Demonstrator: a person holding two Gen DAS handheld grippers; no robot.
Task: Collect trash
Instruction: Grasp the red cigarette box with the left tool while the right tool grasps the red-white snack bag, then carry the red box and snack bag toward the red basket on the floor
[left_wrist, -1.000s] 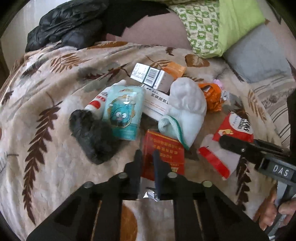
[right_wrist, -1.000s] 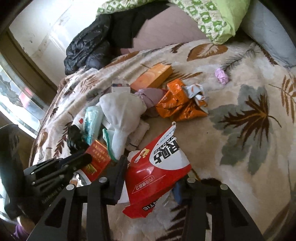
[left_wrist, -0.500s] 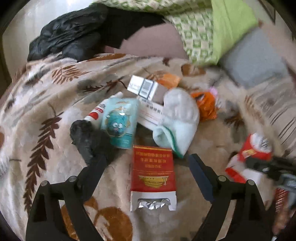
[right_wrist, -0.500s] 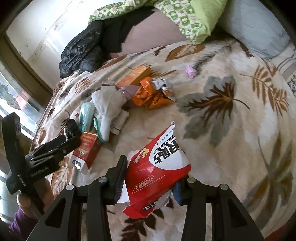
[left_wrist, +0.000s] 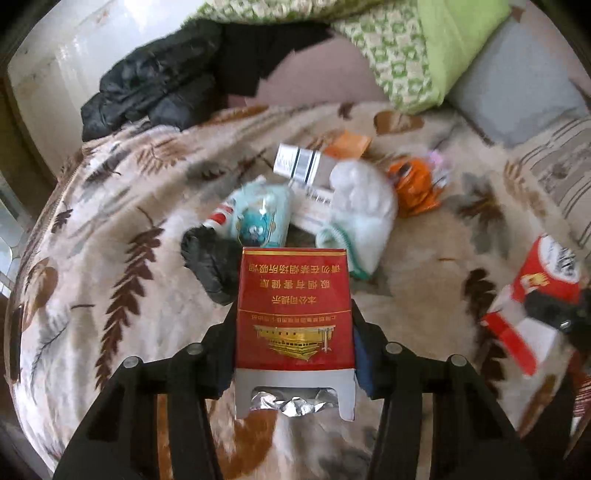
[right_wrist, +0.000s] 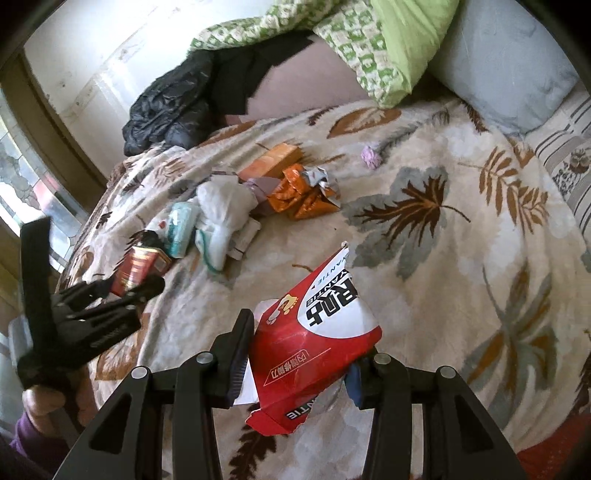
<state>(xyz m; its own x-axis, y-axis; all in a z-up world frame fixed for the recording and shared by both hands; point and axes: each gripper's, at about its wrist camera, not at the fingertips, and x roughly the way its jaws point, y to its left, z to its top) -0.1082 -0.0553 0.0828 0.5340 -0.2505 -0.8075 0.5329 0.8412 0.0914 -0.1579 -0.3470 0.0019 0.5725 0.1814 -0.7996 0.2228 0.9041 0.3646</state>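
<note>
- Since half a second ago, the left gripper (left_wrist: 295, 325) has gone from standing wide apart over the red cigarette pack (left_wrist: 294, 314) to clamping it by its two long sides; the pack now sits lifted between the fingers, its torn foil end toward the camera.
- From the right wrist view, the same left gripper (right_wrist: 125, 286) shows at the left edge with the pack (right_wrist: 138, 267) in its fingers, above the leaf-patterned blanket (right_wrist: 461, 258).
- Right gripper (right_wrist: 299, 354) is clamped on the red and white snack bag (right_wrist: 317, 343), as it was a second ago; the bag stands crumpled between the fingers, its torn top pointing away.
- In the left wrist view that snack bag (left_wrist: 535, 306) appears at the right edge, partly blurred.
- Remaining litter lies in a loose cluster on the blanket (left_wrist: 110, 240) beyond the pack: a black crumpled bag (left_wrist: 208, 260), a teal pouch with a cartoon face (left_wrist: 260, 219), a white sock with green trim (left_wrist: 360, 218), a white barcode box (left_wrist: 297, 164), and an orange wrapper (left_wrist: 415, 186).
- Apart from the cluster, a small pink wad (right_wrist: 370, 156) rests on the blanket.
- Behind the bedding sit a black jacket (left_wrist: 147, 92) and a green patterned pillow (left_wrist: 424, 48).
</note>
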